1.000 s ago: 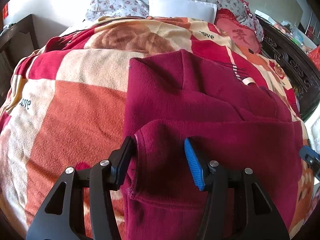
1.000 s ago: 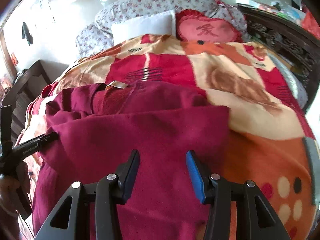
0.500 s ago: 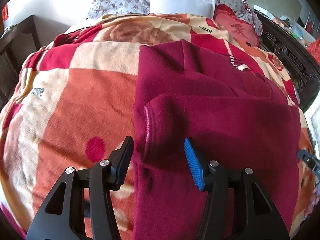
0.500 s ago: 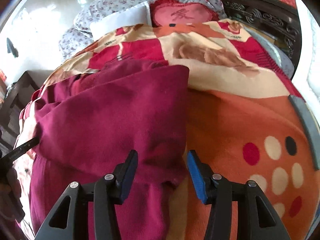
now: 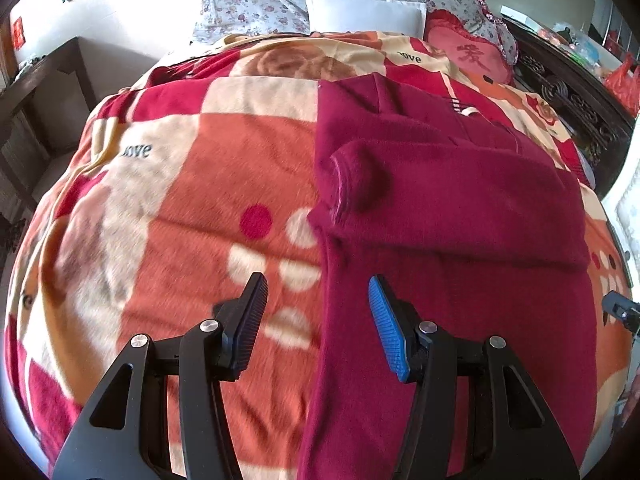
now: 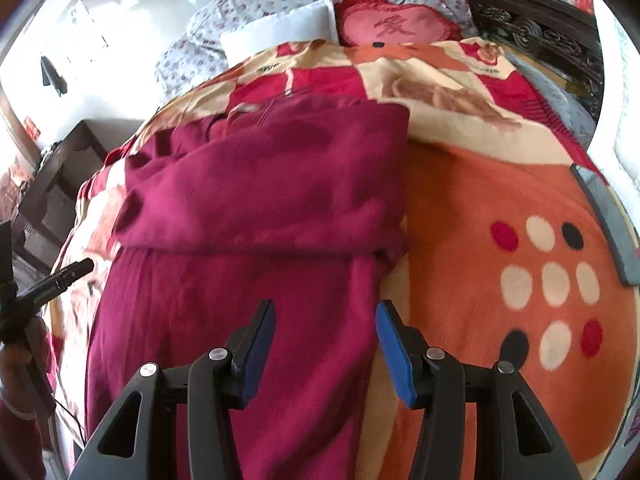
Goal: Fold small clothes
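A dark red sweater (image 5: 460,208) lies flat on the bed, its sleeves folded across the chest; it also shows in the right wrist view (image 6: 260,200). A folded sleeve cuff (image 5: 344,184) lies at its left edge. My left gripper (image 5: 316,320) is open and empty, above the sweater's lower left edge. My right gripper (image 6: 326,344) is open and empty, above the sweater's lower right edge. The left gripper's body (image 6: 56,280) shows at the left of the right wrist view.
The sweater lies on an orange, red and cream blanket (image 5: 180,208) covering the bed. A white pillow (image 5: 364,12), floral pillows (image 5: 248,8) and a red heart cushion (image 6: 392,26) lie at the head. A dark carved wooden frame (image 5: 568,96) runs along the right; a dark side table (image 5: 36,92) stands left.
Both grippers have drawn back from the folded sleeves toward the sweater's lower hem and stayed open. The sleeves remain folded across the chest.
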A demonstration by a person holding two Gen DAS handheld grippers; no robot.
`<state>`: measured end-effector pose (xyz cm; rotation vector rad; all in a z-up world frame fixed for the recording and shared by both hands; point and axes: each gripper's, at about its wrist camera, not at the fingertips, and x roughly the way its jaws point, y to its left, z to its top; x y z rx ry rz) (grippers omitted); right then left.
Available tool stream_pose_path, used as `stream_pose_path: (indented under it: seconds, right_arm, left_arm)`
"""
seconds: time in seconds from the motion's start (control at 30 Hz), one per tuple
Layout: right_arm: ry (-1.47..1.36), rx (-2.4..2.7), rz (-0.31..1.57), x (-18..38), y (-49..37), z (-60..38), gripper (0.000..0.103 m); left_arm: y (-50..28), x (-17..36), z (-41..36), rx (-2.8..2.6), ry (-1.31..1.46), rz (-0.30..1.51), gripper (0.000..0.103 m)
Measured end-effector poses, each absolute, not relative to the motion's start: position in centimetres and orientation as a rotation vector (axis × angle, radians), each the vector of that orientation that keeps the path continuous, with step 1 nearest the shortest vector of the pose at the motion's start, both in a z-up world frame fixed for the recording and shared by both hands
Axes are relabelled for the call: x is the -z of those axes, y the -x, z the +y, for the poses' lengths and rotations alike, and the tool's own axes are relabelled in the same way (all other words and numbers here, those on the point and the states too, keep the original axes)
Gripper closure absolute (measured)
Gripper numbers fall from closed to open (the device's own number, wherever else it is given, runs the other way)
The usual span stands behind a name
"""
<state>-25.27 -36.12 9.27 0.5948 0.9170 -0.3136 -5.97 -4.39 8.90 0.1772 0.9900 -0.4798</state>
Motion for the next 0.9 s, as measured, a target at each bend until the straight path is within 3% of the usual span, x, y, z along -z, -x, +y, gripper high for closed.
stream_pose_path:
  seconds: [0.9]
  right_arm:
    - [-0.646, 0.282, 1.014, -6.9, 29.7, -32.1, 0.052]
  left_arm:
    - [12.4, -6.9, -0.2, 0.501, -0.189, 1.085, 0.05]
